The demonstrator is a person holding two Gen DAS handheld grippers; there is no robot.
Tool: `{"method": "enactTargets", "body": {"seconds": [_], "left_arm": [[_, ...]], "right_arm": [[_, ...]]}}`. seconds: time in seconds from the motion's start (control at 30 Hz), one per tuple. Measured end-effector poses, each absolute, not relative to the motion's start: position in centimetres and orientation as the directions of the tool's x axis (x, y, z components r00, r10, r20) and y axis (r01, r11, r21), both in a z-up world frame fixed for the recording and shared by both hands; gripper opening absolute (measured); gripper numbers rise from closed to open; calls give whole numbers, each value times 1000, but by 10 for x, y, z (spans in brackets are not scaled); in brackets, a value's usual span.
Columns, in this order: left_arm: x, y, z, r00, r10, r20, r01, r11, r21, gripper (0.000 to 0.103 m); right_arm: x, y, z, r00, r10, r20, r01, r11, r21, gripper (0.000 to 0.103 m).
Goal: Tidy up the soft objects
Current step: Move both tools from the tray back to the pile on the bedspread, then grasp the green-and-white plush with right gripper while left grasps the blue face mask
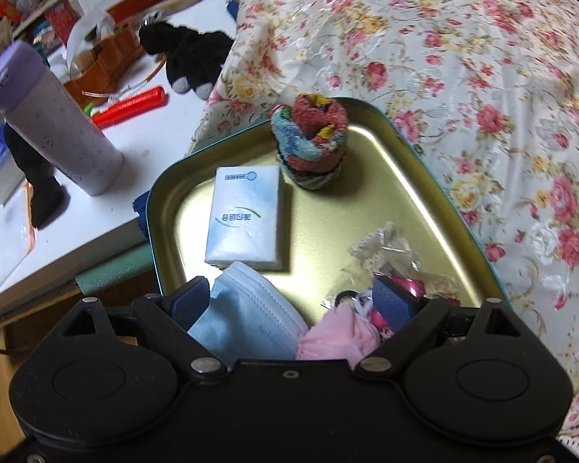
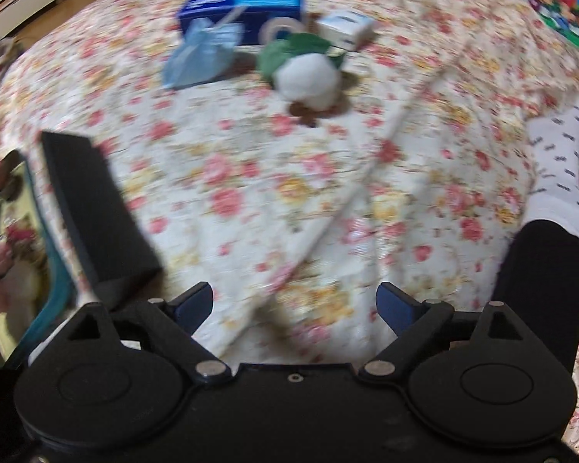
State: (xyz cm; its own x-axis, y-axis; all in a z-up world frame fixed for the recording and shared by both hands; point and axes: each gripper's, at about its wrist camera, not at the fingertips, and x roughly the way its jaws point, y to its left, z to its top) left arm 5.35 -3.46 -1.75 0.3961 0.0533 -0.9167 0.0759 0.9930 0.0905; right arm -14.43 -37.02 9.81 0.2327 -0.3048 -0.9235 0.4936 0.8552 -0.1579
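My left gripper (image 1: 295,301) points steeply down into the gold tin tray (image 1: 405,177), fingers spread over a blue face mask (image 1: 247,316) and pink cloth (image 1: 336,337), pinching neither. A tissue pack (image 1: 247,218) and rolled towel (image 1: 308,142) sit beyond. My right gripper (image 2: 295,305) hangs over the floral bedspread (image 2: 251,193), fingers spread and empty; a white-and-green plush (image 2: 307,75) lies ahead.

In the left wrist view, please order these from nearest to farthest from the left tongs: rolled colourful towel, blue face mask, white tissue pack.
1. Blue face mask, between the open left tongs.
2. White tissue pack, mid-tin, left side.
3. Rolled colourful towel, upright at the far rim.
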Motion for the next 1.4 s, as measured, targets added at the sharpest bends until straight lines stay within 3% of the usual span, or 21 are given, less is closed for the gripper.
{"method": "enactTargets", "body": {"seconds": [0.23,0.33,0.67,0.9,1.1,1.4], "left_arm": [[38,-50,-12,416,45,-908,119,988,104,91],[31,-58,-5,423,47,-905,130,985,113,97],[22,-88,33,479,53,-876,174,973,154,100],[23,-107,57,492,32,-870,195,970,147,100],[21,-133,84,535,30,-845,233,955,181,100],[30,-183,117,520,-67,-852,309,944,113,100]], "right_arm": [[-118,-420,90,221,-346,-912,526,829,-187,94],[-98,-438,94,254,-347,-903,535,828,-168,102],[-17,-480,103,255,-365,-895,565,808,-169,102],[26,-496,64,181,-289,-940,511,845,-161,102],[34,-507,49,177,-273,-946,518,843,-146,103],[24,-506,44,218,-271,-937,516,848,-125,103]]}}
